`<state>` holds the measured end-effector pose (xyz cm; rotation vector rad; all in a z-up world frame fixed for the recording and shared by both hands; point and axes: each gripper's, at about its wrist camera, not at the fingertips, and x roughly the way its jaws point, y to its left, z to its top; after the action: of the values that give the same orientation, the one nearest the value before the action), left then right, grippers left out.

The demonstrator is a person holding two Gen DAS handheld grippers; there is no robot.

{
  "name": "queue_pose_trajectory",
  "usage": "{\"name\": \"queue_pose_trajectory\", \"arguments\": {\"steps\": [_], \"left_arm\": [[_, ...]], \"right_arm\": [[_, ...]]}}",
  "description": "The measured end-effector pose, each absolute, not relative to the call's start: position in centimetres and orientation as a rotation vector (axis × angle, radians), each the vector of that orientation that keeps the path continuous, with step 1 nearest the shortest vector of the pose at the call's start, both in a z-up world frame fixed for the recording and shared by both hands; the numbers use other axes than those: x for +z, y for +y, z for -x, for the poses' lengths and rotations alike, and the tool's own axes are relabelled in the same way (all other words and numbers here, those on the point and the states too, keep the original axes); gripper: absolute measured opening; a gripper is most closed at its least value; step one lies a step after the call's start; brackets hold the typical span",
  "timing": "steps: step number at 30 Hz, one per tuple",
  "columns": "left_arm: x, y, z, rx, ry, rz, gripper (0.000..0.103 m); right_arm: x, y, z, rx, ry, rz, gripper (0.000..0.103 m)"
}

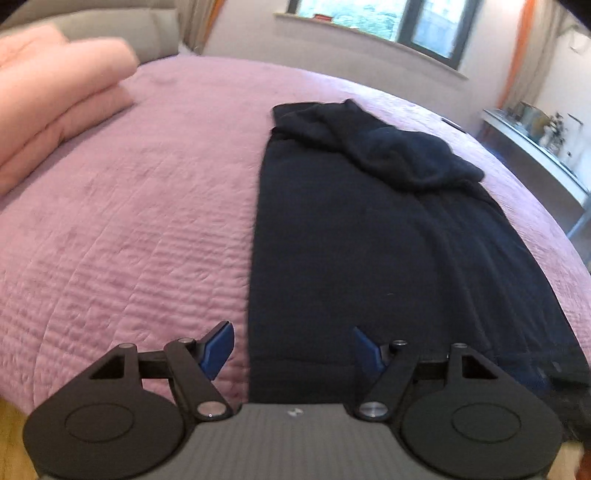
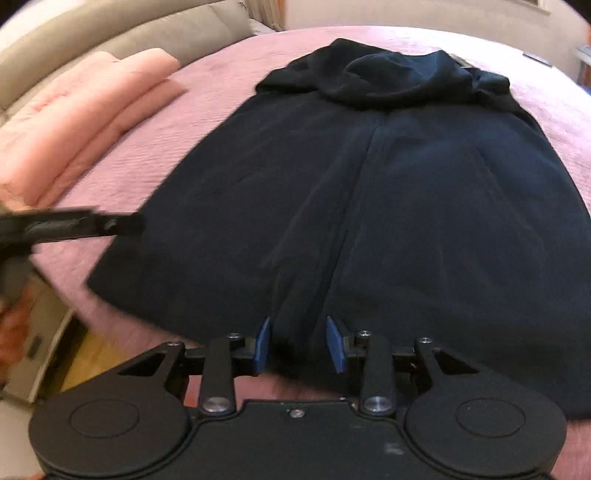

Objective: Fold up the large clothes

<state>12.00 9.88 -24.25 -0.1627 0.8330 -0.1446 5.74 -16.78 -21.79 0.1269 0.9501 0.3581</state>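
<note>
Dark navy fabric garment [image 2: 369,206] lies flat on the pink quilted bedspread [image 1: 129,221] for folding; left gripper [image 1: 291,350] gapes wide, right gripper [image 2: 299,345] half-open, straddling its hem.

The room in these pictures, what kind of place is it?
Probably a home bedroom: a wide bed with a pink quilted bedspread, a folded pink duvet by the grey headboard, and a window.

Left gripper [image 1: 293,349], right gripper [image 2: 298,345]: both agape.
</note>
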Motion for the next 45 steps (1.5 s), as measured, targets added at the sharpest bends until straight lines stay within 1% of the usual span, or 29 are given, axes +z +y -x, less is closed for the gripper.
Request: {"name": "queue_pose_trajectory", "arguments": {"steps": [2, 4, 6, 9, 11, 14, 17, 19, 20, 21, 22, 23, 24, 25, 26, 29, 32, 34, 35, 36, 37, 38, 39, 40, 41, 42, 43, 44, 45], "left_arm": [[-24.7, 10.8, -11.9, -0.124, 0.842, 0.201, 0.073], [-24.8, 11.8, -12.3, -0.105, 0.85, 0.225, 0.073], [-25.0, 12.7, -12.2, -0.108, 0.86, 0.254, 0.073], [-25.1, 13.5, -12.2, -0.145, 0.876, 0.285, 0.074], [-25.2, 13.7, -12.3, -0.171, 0.886, 0.316, 0.076], [-26.1, 14.0, -12.8, -0.239, 0.937, 0.409, 0.076], [-26.5, 14.0, -12.7, -0.268, 0.944, 0.451, 0.077], [-26.7, 14.0, -12.6, -0.27, 0.946, 0.463, 0.077], [-26.8, 14.0, -12.7, -0.274, 0.949, 0.475, 0.077], [-27.0, 14.0, -12.7, -0.279, 0.954, 0.49, 0.077], [-27.1, 13.8, -12.8, -0.284, 0.957, 0.5, 0.077], [-27.1, 13.5, -12.8, -0.29, 0.957, 0.5, 0.071], [-27.0, 13.0, -12.8, -0.288, 0.956, 0.481, 0.063], [-26.9, 12.4, -12.8, -0.271, 0.958, 0.437, 0.058], [-26.8, 11.8, -12.8, -0.249, 0.963, 0.381, 0.05], [-26.7, 12.1, -12.7, -0.249, 0.961, 0.37, 0.048], [-27.2, 13.2, -12.7, -0.263, 0.957, 0.443, 0.049], [-27.3, 13.7, -12.6, -0.279, 0.953, 0.497, 0.054], [-27.3, 13.9, -12.6, -0.288, 0.952, 0.521, 0.06], [-27.4, 14.0, -12.5, -0.302, 0.953, 0.549, 0.066], [-27.5, 14.0, -12.5, -0.318, 0.954, 0.564, 0.068], [-27.5, 13.7, -12.5, -0.322, 0.952, 0.56, 0.07], [-27.5, 13.3, -12.6, -0.318, 0.953, 0.539, 0.07], [-27.4, 12.9, -12.6, -0.317, 0.954, 0.513, 0.07], [-27.3, 12.5, -12.6, -0.316, 0.954, 0.484, 0.064], [-27.1, 12.0, -12.6, -0.313, 0.96, 0.445, 0.052], [-27.1, 11.7, -12.7, -0.297, 0.968, 0.408, 0.045], [-27.0, 11.6, -12.7, -0.281, 0.973, 0.385, 0.033], [-26.9, 11.8, -12.7, -0.286, 0.974, 0.399, 0.024]], "right_arm": [[-20.9, -18.5, -4.8, 0.369, 0.953, -0.171, 0.041], [-19.5, -21.1, -3.7, 0.275, 0.874, -0.15, 0.043], [-18.6, -24.2, -3.4, 0.174, 0.844, -0.142, 0.059], [-18.4, -29.9, -3.9, 0.043, 0.848, -0.194, 0.071], [-19.3, -32.7, -4.3, 0.018, 0.887, -0.259, 0.073], [-21.1, -35.1, -4.8, 0.009, 0.927, -0.322, 0.073], [-22.6, -36.1, -4.4, -0.005, 0.943, -0.36, 0.073], [-23.4, -36.6, -4.4, 0.004, 0.949, -0.391, 0.077], [-23.6, -36.2, -4.5, 0.004, 0.948, -0.387, 0.076], [-23.4, -35.6, -4.4, 0.01, 0.936, -0.357, 0.046], [-23.1, -35.2, -4.5, 0.021, 0.933, -0.335, 0.028], [-22.7, -34.6, -4.6, 0.007, 0.937, -0.292, 0.012], [-22.1, -34.1, -4.4, -0.023, 0.933, -0.241, 0.005], [-21.3, -33.9, -4.3, -0.047, 0.92, -0.204, 0.005], [-20.3, -34.1, -3.7, -0.09, 0.892, -0.168, 0.005], [-20.0, -35.6, -3.1, -0.108, 0.903, -0.219, 0.005], [-23.2, -35.4, -3.7, -0.099, 0.983, -0.207, 0.005], [-23.2, -35.4, -3.6, -0.092, 0.962, -0.216, 0.008], [-22.8, -35.8, -3.6, -0.084, 0.959, -0.241, 0.013], [-22.5, -36.3, -3.3, -0.079, 0.952, -0.275, 0.023], [-22.0, -36.8, -3.2, -0.063, 0.935, -0.313, 0.034], [-21.6, -37.3, -3.1, -0.046, 0.915, -0.341, 0.063], [-21.3, -37.6, -3.0, -0.041, 0.891, -0.358, 0.082], [-21.1, -37.8, -3.1, -0.046, 0.878, -0.363, 0.082], [-21.1, -38.1, -3.3, -0.051, 0.875, -0.373, 0.08], [-21.4, -38.3, -3.6, -0.053, 0.882, -0.396, 0.08], [-22.1, -38.6, -4.0, -0.051, 0.907, -0.434, 0.08], [-22.8, -38.7, -4.4, -0.038, 0.932, -0.474, 0.08], [-23.4, -38.5, -4.6, -0.021, 0.95, -0.503, 0.077]]}}
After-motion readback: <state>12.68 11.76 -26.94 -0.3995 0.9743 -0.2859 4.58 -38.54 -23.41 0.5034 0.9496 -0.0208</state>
